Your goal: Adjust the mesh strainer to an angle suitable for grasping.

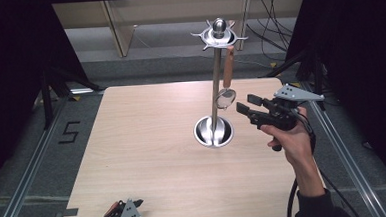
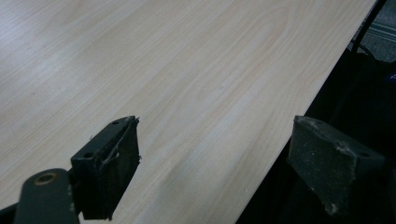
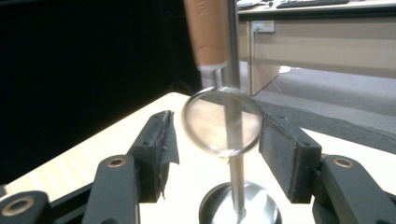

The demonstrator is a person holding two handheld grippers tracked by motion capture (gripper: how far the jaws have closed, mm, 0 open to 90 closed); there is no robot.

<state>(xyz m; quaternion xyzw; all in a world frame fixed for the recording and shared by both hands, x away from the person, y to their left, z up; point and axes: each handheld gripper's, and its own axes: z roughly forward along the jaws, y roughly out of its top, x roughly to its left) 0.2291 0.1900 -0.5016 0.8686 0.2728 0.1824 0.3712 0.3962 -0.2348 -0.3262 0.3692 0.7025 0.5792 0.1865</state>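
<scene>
A metal stand (image 1: pixel 215 87) with a round dished base (image 1: pixel 213 131) rises from the middle of the wooden table (image 1: pixel 147 141). From a hook on its top ring hangs a utensil with a wooden handle (image 1: pixel 227 66) and a round strainer-like head (image 1: pixel 225 98). My right gripper (image 1: pixel 247 103) is level with that head, just to its right. In the right gripper view the head (image 3: pixel 222 121) sits between the open jaws of the right gripper (image 3: pixel 217 135), with a clear gap on the left and its rim close to the right pad (image 3: pixel 280 149). My left gripper (image 2: pixel 215 126) is open and holds nothing.
The left gripper (image 1: pixel 144 213) rests at the table's front left edge. Metal floor rails run along both sides of the table, and dark curtains flank it. Cables lie on the floor at the back right. Wooden furniture stands behind the table.
</scene>
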